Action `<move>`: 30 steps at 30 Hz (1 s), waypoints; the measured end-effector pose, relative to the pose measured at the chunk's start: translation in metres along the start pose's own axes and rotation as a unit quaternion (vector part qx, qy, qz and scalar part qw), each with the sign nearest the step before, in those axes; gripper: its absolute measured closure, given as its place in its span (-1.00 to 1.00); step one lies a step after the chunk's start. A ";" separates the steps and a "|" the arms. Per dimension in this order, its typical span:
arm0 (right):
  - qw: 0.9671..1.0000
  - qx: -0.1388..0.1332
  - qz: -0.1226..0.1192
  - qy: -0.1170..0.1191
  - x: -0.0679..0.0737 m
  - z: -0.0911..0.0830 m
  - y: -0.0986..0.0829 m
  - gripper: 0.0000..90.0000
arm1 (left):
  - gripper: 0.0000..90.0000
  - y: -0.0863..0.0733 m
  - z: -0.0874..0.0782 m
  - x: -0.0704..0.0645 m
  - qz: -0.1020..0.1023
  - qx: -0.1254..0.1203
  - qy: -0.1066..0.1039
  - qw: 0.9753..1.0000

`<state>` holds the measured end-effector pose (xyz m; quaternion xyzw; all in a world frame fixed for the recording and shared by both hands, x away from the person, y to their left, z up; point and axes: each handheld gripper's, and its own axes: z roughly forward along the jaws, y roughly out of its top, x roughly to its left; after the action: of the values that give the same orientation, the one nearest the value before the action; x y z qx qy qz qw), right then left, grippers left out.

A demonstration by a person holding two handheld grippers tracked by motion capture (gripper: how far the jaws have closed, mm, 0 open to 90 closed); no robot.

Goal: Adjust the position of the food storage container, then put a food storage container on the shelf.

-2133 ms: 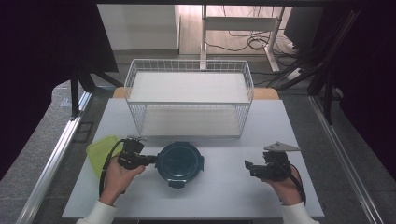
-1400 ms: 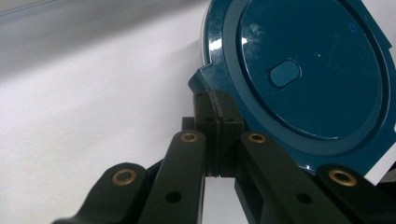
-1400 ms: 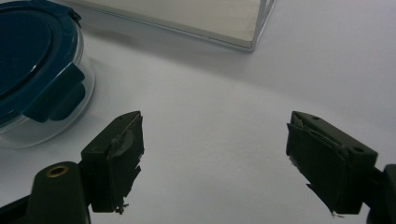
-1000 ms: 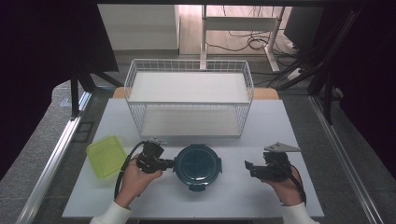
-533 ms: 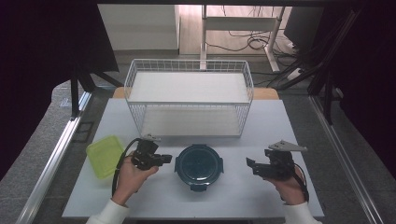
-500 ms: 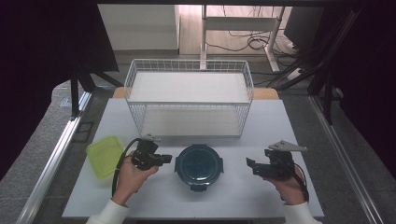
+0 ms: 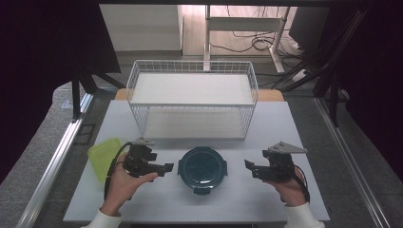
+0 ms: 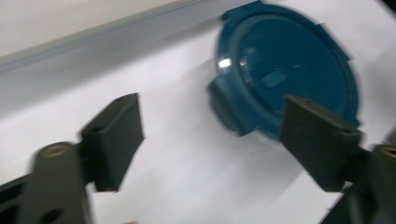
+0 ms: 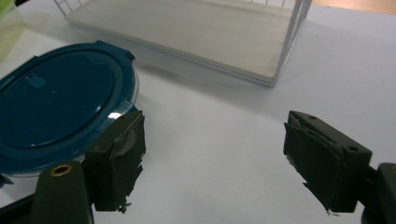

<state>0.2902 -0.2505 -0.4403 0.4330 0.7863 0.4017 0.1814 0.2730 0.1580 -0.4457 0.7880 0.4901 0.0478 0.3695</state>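
Observation:
A round container with a dark teal lid (image 7: 203,167) rests on the white table (image 7: 157,199) in front of me. My left gripper (image 7: 167,168) is open just to its left, jaws aimed at it with a small gap between. In the left gripper view the lid (image 8: 285,70) lies beyond the spread jaws, nothing between them. My right gripper (image 7: 248,167) is open to the right of the container, a short way off. The right gripper view has the lid (image 9: 56,105) at the left, behind the left jaw.
A white wire basket (image 7: 192,76) with two shelves stands at the back of the table. A yellow-green square lid or container (image 7: 104,156) lies at the left, behind my left hand. The table's front edge is close to both hands.
My left gripper slid the teal container rightward to the table's middle, then let go and drew back to the left. The right gripper barely moved.

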 end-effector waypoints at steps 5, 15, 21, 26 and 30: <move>1.000 0.006 0.005 0.013 0.001 0.000 0.001 -0.50 | -0.62 -0.003 -0.003 0.004 -0.010 -0.005 0.011 1.000; 0.998 0.012 0.024 0.057 0.009 0.003 -0.001 -0.59 | -0.77 -0.001 -0.003 0.007 -0.033 -0.033 -0.006 0.999; 0.996 0.022 0.031 0.077 0.014 0.011 -0.002 -0.63 | -0.80 -0.001 0.006 0.004 -0.046 -0.036 -0.041 0.997; 0.994 0.020 0.045 0.102 0.020 0.013 0.001 -0.66 | -0.82 0.006 0.015 0.002 -0.062 -0.042 -0.081 0.994; 0.992 0.023 0.056 0.108 0.021 0.014 -0.004 -0.67 | -0.84 0.007 0.025 0.001 -0.066 -0.034 -0.090 0.993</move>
<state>0.2852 -0.2277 -0.4504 0.4343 0.7850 0.4374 0.0624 0.2895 0.1432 -0.4596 0.7422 0.5036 -0.0316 0.4410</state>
